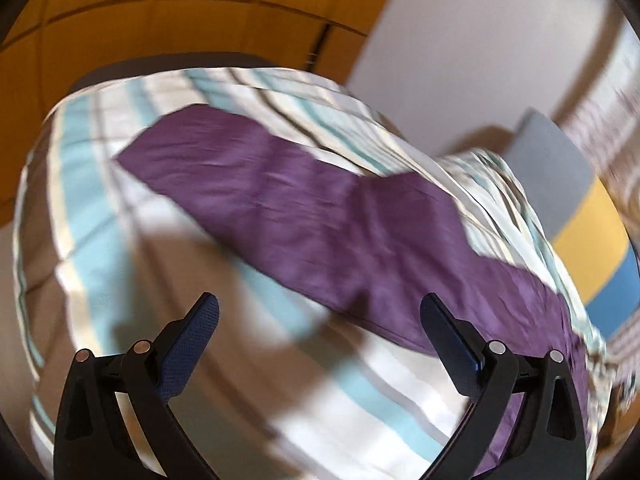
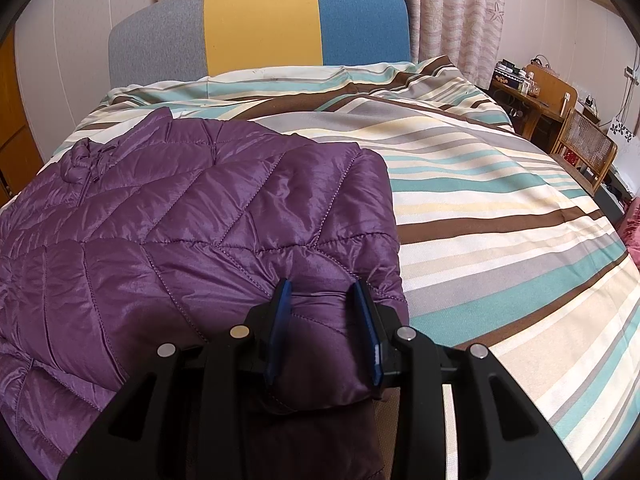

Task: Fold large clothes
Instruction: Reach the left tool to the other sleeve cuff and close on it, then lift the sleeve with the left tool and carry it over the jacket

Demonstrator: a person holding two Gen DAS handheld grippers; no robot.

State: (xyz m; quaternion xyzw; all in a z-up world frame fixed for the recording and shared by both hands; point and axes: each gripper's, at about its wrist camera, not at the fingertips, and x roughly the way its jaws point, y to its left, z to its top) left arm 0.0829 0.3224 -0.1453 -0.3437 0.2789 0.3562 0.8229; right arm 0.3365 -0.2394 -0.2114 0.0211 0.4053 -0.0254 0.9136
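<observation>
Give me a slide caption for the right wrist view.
Right gripper clamps the purple quilted jacket at its near edge on the striped bed cover.

My left gripper (image 1: pixel 320 312) and my right gripper (image 2: pixel 322 292) look alike: glossy black plastic arms with triangular cut-outs, round silver pivot pins at the joints, and flat dark blue fingers (image 1: pixel 192 344) with a fine dotted texture on the pads.

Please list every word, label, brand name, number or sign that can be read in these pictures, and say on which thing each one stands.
No text can be read in either view.
Jacket: no label or brand shows.
Duvet: stripes only, no writing.
Headboard: plain colour blocks.
Desk at far right: the small items on it are too small to read.
The left wrist view is blurred.
</observation>
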